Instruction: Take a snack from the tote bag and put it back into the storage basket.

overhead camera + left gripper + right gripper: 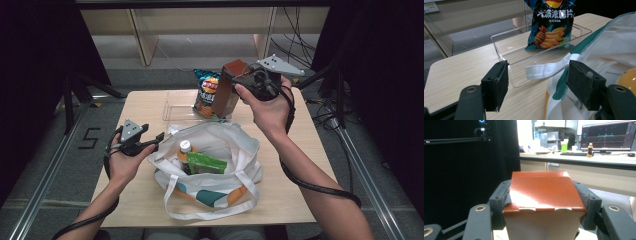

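Brown box [228, 90] is sitting clamped in the right claw [239, 82], both pads pressing on its side walls near the top flap; in the right gripper view the box [544, 202] is spanning the whole gap between the jaws. It is hanging in the air over the far edge of the worktop [145, 105], long axis tilted, lower end pointing down toward the clear tray [175, 107] and the chip bag [206, 92] standing in it.

Key relation: the tote bag [220, 145] is lying on the worktop nearer the person than the box and below it, mouth facing up. So the box probably needs to come back toward the near edge and down. The mouth is already partly taken by a bottle [184, 150] and a green packet [206, 163], so the free room looks to be on the right and far side of the opening.

Left claw [159, 137] is standing wide open, gripping nothing, just beside the bag's left rim. In the left gripper view a white strap [546, 70] is lying beyond the pads [499, 82], not touching them. Left hand [122, 160] is nearer the bag; right hand [267, 107] is the one carrying the load. My guess: left is positioned to hold the rim open.
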The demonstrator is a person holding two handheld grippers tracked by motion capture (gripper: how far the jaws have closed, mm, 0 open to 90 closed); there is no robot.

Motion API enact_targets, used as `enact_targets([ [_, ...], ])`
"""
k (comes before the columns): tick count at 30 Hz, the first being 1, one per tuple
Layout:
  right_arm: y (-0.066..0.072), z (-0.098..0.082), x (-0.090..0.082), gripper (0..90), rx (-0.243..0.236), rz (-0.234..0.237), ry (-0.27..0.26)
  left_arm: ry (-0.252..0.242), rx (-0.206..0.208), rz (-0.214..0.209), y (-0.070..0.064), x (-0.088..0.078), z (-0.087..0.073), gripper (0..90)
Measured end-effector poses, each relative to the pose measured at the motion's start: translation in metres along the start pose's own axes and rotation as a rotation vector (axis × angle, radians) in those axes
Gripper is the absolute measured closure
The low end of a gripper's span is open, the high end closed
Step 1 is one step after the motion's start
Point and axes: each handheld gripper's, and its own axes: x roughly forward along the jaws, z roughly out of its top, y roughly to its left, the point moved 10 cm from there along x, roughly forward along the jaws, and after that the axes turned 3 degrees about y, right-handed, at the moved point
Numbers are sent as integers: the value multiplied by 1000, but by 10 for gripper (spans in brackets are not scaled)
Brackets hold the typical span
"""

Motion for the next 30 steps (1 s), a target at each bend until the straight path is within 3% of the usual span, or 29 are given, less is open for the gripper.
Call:
enact_targets([
  [6,-5,-1,7,395,-12,-17,0,2,0,2,0,0,0,327],
  [30,-24,-20,37,395,51,-68,44,2,3,2,0,0,0,327],
])
